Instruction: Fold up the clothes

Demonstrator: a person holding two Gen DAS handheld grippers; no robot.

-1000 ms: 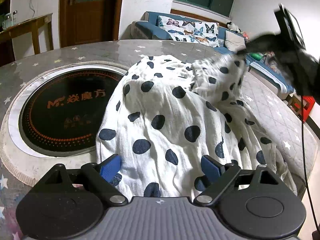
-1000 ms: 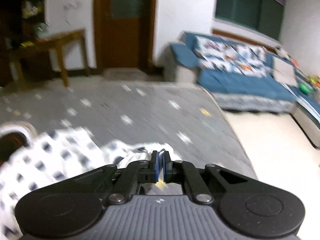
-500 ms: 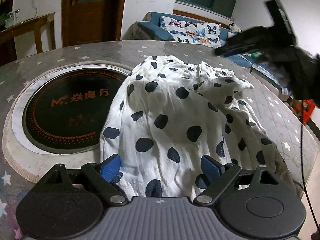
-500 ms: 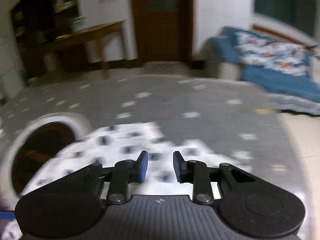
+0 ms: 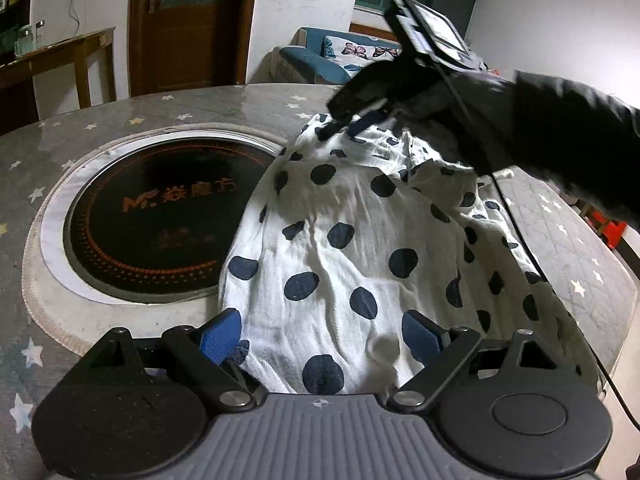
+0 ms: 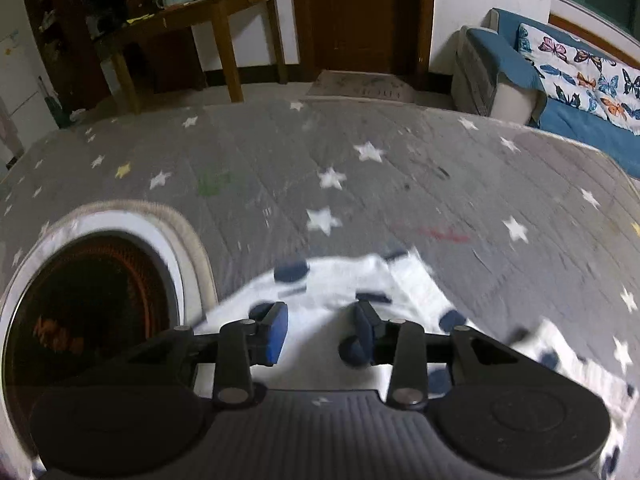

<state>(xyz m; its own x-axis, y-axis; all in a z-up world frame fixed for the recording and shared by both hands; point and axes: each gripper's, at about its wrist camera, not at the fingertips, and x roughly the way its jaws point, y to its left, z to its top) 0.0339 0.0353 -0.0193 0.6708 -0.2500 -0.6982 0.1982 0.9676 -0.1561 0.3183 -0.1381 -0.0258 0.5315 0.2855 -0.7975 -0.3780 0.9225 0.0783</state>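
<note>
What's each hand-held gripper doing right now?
Left hand-held gripper: open, straddling the white, navy-dotted cotton garment.
Right hand-held gripper: open over that garment's far edge.

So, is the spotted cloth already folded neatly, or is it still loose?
Still loose. The spotted cloth lies rumpled across the table, wrinkled, with uneven edges and no tidy fold.

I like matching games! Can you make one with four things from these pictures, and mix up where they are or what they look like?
Things:
1. polka-dot garment
2. black round cooktop
3. sofa
4. wooden side table

Descriptions:
A. blue, with butterfly cushions
B. white with dark spots, spread on the table
C. by the wall, glass jars on top
D. set into the star-patterned tabletop, orange writing on it

Pairs: 1-B, 2-D, 3-A, 4-C
</note>
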